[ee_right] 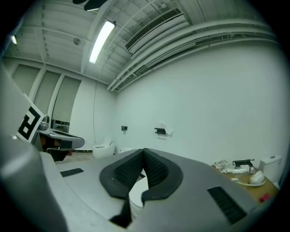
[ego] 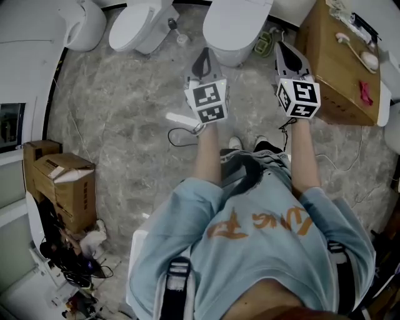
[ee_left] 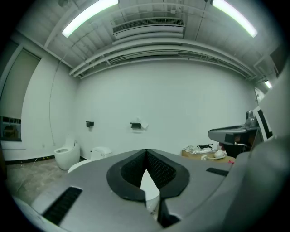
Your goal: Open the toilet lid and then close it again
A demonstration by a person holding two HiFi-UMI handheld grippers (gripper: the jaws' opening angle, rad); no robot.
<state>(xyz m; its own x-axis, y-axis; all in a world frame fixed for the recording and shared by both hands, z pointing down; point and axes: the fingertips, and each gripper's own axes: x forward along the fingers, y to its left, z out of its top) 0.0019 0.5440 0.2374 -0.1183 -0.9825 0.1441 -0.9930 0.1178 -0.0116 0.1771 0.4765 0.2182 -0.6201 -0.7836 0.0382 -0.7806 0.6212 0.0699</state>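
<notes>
Seen from above, over a person's shoulders, is a room with a marbled grey floor (ego: 119,131). Two hand-held grippers are held out roughly level, side by side, towards a white toilet (ego: 232,50) set at the far edge of the floor, by the wall. Its toilet lid (ego: 237,19) is seen lying flat, closed over the bowl.

The left gripper (ego: 202,59) is held just short of the toilet's front. Its jaws are clenched together with nothing between them; in the left gripper view only the white of the toilet is glimpsed below the pads. The right gripper (ego: 285,53) is held near the toilet's right flank without touching it, and its jaws are likewise pressed together on nothing.

Another toilet (ego: 140,25) is placed along the same far edge, to the left. A wooden cabinet (ego: 331,69) is set at the floor's right edge, and cardboard boxes (ego: 62,187) are stacked at its left edge.

With the lid down and neither gripper on it, no progress can be read from the scene. The task is judged either not yet begun or already completed, and which one cannot be told. If not begun, the lid's front edge is to be lifted, then lowered again.
</notes>
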